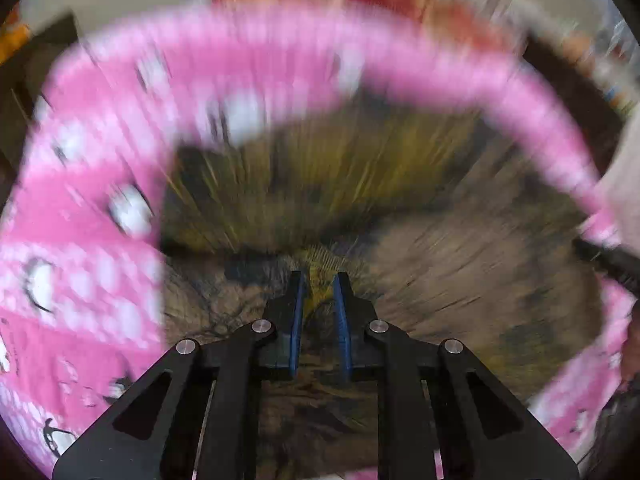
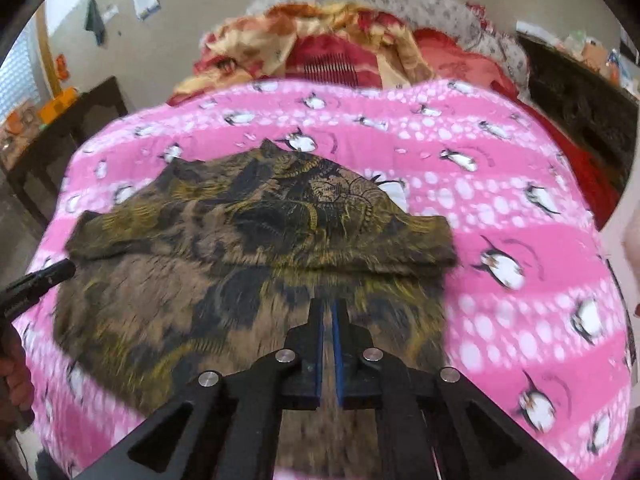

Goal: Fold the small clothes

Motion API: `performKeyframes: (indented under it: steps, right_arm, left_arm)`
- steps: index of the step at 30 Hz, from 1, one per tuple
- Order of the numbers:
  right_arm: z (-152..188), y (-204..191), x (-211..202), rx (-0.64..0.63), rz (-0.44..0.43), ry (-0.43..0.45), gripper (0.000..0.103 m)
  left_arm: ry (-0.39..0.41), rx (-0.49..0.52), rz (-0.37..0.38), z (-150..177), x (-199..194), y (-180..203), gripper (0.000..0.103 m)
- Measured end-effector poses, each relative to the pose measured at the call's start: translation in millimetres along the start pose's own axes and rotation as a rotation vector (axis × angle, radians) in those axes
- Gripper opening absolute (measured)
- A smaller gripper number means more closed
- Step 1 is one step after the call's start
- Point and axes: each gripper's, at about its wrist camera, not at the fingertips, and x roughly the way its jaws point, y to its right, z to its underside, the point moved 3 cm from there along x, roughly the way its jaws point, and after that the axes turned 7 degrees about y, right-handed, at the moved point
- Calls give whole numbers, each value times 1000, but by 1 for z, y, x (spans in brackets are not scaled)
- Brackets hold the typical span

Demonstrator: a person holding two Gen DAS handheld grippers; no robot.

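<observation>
Heavily motion-blurred, the left tool (image 1: 319,284) points its blue-padded fingers (image 1: 297,320), a narrow gap between them, over a brown-and-yellow patterned garment (image 1: 360,184) spread on a pink bedspread (image 1: 80,240) with white print; the right tool (image 1: 608,258) appears at the frame's edge.

My left wrist feed is smeared by radial motion blur everywhere except the sharp left tool (image 1: 319,280), while my right wrist feed is evenly and softly lit, crisp toward twelve o'clock, blurred near six, with fisheye bending and dark vignetting at every rim.
</observation>
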Motion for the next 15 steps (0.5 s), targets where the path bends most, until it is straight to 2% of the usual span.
performKeyframes:
  steps: [1, 2, 3, 5, 7, 9, 11, 15]
  right_arm:
    - [4, 4, 26, 11, 29, -95, 5]
    - [5, 7, 36, 25, 18, -107, 5]
    - [-2, 8, 39, 23, 8, -49, 5]
    - [-20, 10, 47, 16, -3, -37, 5]
    - [-47, 15, 46, 45, -45, 26, 5]
    - [-79, 20, 29, 34, -40, 151, 5]
    - [-102, 26, 10, 40, -32, 233, 5]
    - [-110, 25, -8, 41, -38, 307, 5]
  left_arm:
    - [59, 7, -8, -7, -2, 2, 15]
    - [45, 31, -28, -14, 1, 5, 15]
    - [39, 39, -38, -23, 3, 7, 15]
    - [44, 6, -40, -52, 12, 4, 14]
    - [78, -50, -38, -83, 16, -7, 14]
    - [159, -103, -57, -115, 6, -20, 14]
    - [244, -162, -89, -139, -12, -36, 14]
    - [356, -195, -63, -144, -36, -42, 14]
